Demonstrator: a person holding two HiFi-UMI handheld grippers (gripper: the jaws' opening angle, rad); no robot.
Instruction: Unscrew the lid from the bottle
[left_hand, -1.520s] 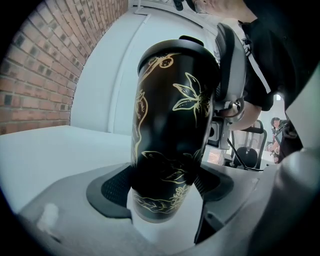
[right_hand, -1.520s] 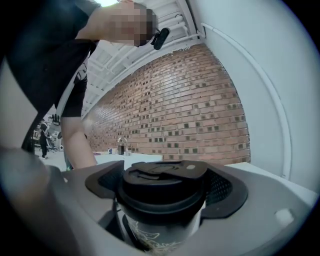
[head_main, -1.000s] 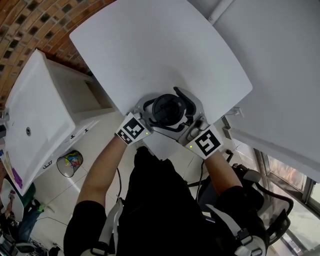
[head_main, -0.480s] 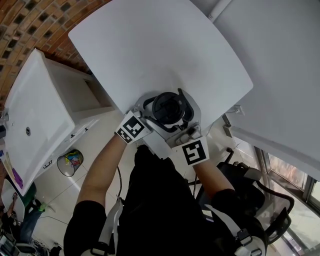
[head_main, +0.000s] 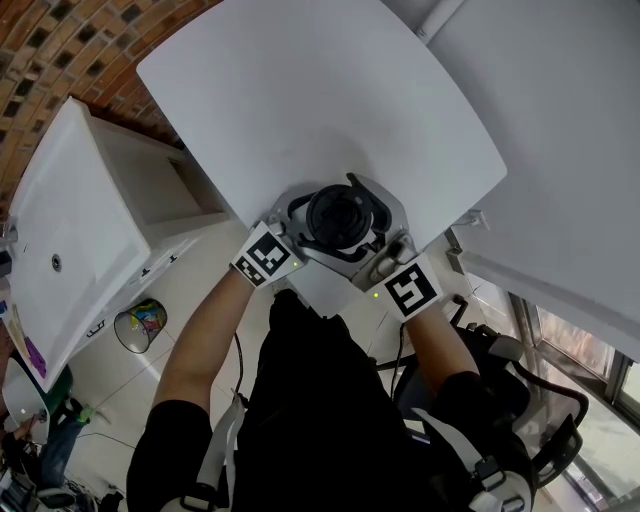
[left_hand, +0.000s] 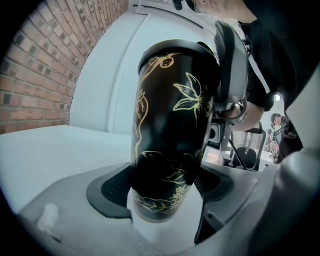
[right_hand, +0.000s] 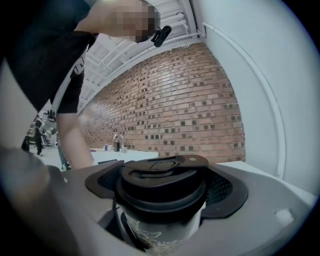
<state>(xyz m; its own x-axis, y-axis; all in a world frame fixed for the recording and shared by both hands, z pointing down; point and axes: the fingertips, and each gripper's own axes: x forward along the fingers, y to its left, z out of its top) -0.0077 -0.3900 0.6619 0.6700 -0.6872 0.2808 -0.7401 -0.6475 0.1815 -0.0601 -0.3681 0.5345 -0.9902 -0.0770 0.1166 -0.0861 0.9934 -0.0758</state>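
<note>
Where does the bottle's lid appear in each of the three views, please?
Head view: the lid sits at centre, seen from above, by the near edge of the table.
Left gripper view: only the lid's rim shows, upper centre, atop the bottle.
Right gripper view: the lid is at lower centre, between the jaws.
Shared landmark: the brick wall.

bottle (right_hand: 170, 226) base cropped, neck seemingly under lid (right_hand: 162, 184)
</note>
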